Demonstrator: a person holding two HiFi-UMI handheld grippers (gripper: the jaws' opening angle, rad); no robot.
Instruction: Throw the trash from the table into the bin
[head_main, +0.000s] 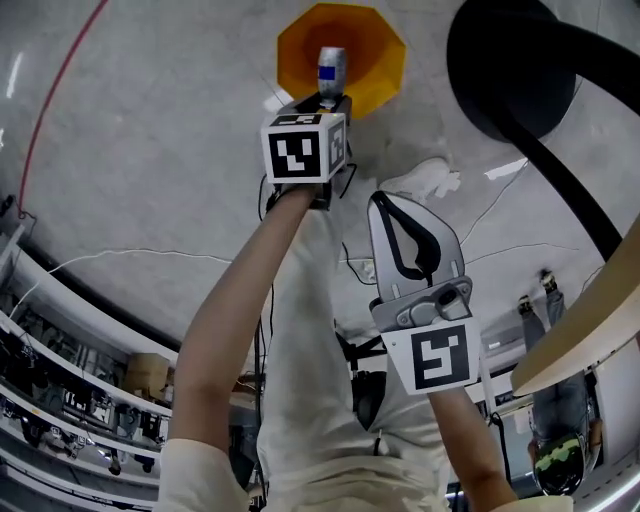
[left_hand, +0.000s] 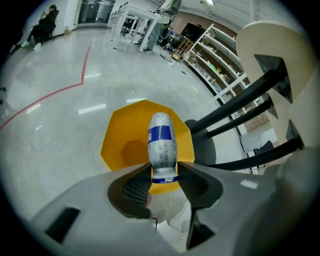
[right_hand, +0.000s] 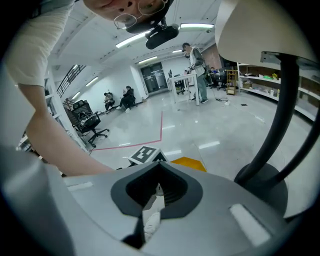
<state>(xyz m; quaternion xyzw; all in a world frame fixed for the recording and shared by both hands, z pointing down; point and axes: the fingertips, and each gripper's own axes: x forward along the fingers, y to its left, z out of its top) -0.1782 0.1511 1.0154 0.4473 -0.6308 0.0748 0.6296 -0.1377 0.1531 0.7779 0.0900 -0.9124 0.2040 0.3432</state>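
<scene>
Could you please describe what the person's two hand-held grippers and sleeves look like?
Both the left hand-held gripper and right hand-held gripper are grey plastic with black ribbed pads, each carrying a white cube with black square markers. The person wears short cream sleeves.

They're wearing a cream short-sleeved top (head_main: 205, 470) and pale trousers (head_main: 310, 340). Pale grey plastic left gripper (left_hand: 164, 174) and right gripper (right_hand: 159, 188), black ribbed pads (left_hand: 135, 185), each with a white black-marked cube (head_main: 303, 150); thin black cable (head_main: 347, 180) at left cube's 4 o'clock.
</scene>
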